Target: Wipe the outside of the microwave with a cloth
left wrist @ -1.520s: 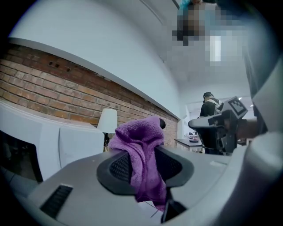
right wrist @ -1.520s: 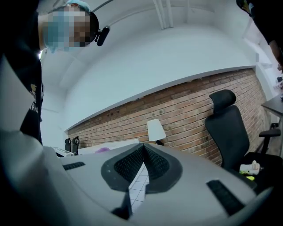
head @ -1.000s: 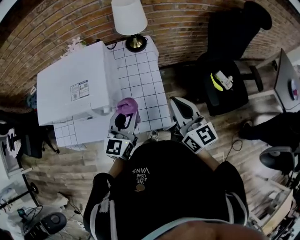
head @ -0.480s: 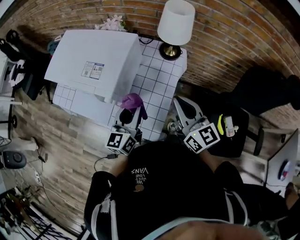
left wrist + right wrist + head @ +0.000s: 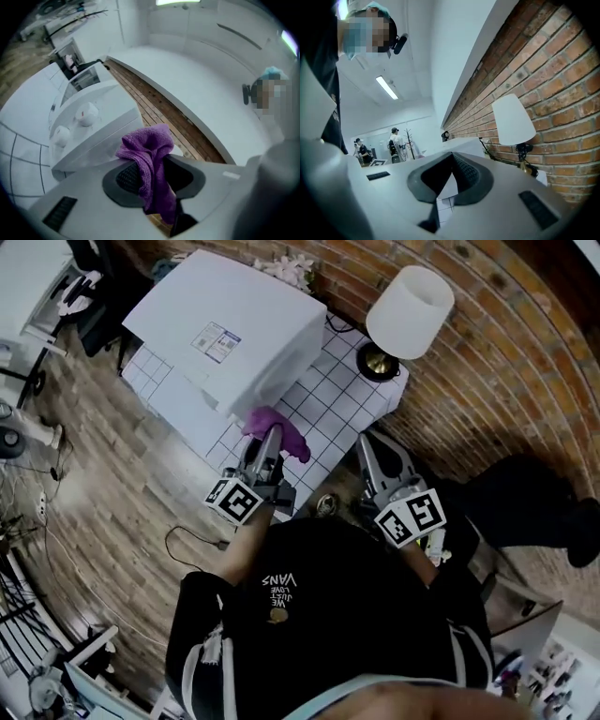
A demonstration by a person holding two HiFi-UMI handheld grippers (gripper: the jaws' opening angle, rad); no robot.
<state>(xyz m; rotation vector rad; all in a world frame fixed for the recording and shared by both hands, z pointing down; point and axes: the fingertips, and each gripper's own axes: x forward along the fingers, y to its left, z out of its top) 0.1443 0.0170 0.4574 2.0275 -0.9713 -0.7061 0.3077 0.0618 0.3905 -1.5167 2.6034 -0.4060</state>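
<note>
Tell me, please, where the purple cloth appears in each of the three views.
Head view: purple cloth just left of centre, at the tip of the left gripper, beside the microwave.
Left gripper view: purple cloth low centre, clamped between the jaws.
Right gripper view: not in it.
Shared landmark: the microwave links the head and left gripper views; the white lamp links head and right.
</note>
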